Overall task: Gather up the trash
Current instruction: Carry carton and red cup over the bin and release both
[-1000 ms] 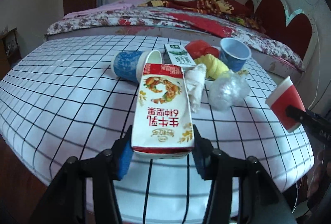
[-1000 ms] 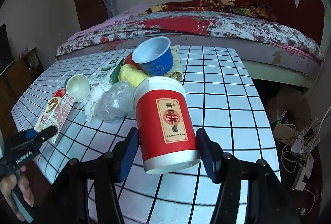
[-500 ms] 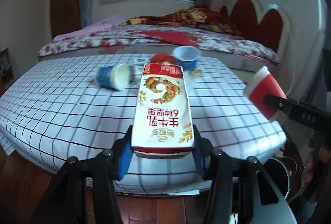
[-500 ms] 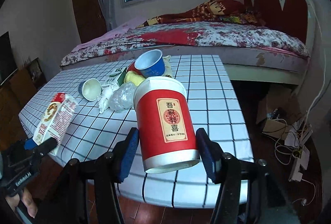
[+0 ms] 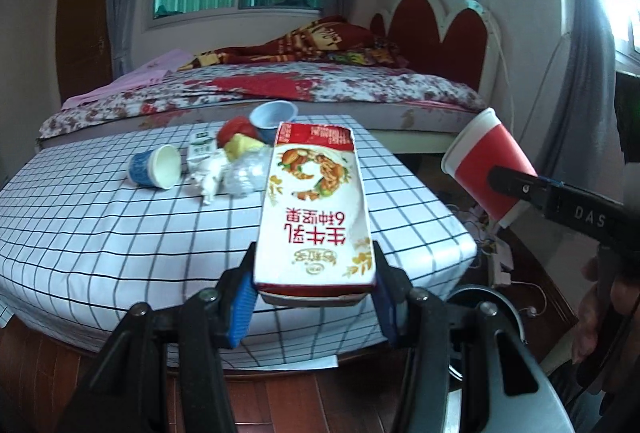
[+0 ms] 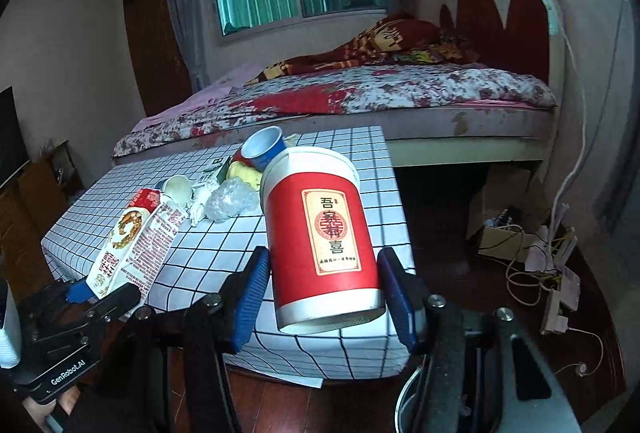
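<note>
The left gripper (image 5: 316, 287) is clamped on the milk carton (image 5: 316, 209), gripping only its lower end between the blue pads; the carton projects forward and up from the jaws, printing inverted. The right gripper (image 6: 324, 299) is clamped on the red paper cup (image 6: 322, 245) near its base, rim pointing away from the gripper. Both items are held in the air, off the surface (image 5: 100, 233) and in front of its near edge.

Hazards:
- The carton is held at one end only. A quick swing or tilt may pivot it between the pads and drop it on the floor.
- The cup wall is thin paper and tapered. Excess squeeze may crush it; too little may let it slide forward out of the jaws.
- A dark round rim, probably a bin (image 5: 488, 297), shows just below and to the right of the left gripper, mostly hidden. Releasing before each item is above the opening would put it on the floor.
- The two grippers are near each other; converging on one opening risks a collision.

Change from the earlier frames: both grippers have drawn back from the surface. The remaining litter pile (image 5: 236, 169) now sits farther ahead, and the floor and the rim have come into view
</note>
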A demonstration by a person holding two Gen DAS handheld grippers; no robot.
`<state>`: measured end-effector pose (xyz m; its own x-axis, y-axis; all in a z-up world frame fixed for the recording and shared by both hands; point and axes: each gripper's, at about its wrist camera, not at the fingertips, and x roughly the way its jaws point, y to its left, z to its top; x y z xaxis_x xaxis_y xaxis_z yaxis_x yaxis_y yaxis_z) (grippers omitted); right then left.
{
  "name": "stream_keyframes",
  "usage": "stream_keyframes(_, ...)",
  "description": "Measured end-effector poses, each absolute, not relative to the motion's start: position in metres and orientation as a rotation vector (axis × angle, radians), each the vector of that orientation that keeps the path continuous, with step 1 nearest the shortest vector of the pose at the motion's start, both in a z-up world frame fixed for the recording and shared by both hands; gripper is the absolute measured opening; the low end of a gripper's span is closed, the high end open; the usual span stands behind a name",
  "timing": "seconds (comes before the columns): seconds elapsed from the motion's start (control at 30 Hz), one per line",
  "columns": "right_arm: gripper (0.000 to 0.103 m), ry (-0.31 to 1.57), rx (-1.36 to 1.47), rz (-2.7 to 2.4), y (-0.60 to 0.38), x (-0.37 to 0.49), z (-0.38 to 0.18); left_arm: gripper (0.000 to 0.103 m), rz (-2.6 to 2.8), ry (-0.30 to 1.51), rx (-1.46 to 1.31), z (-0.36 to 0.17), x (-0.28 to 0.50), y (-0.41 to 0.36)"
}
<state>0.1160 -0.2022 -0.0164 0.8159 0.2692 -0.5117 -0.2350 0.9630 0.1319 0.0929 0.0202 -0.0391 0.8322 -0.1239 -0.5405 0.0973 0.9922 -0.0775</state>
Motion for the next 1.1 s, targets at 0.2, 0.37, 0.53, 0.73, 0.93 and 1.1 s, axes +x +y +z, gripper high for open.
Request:
stream_keyframes(0.2,0.057,0.540,0.086,0.230,-0.233,0.102,-0.010,0.051,-0.179,0.568,-0.023,-0.035,0.089,-0.010)
stream_keyframes(0.37,0.057,0.529,0.108,0.185,-0.264,0.093,-0.011,0.051,-0.241,0.571,0.010,-0.034,0.089,-0.037)
stream_keyframes(0.53,0.057,0.543,0.135,0.137,-0.294,0.085,-0.021,0.051,-0.298,0.586,0.039,-0.039,0.088,-0.061)
stream_keyframes(0.73,0.057,0.568,0.141,0.090,-0.318,0.075,-0.032,0.051,-0.359,0.611,0.066,-0.049,0.086,-0.090)
stream_keyframes(0.93,0.057,0.594,0.147,0.054,-0.338,0.068,-0.045,0.051,-0.413,0.651,0.089,-0.065,0.084,-0.115)
stream_keyframes(1.1,0.057,0.627,0.150,0.026,-0.356,0.062,-0.059,0.051,-0.469,0.693,0.095,-0.078,0.083,-0.134)
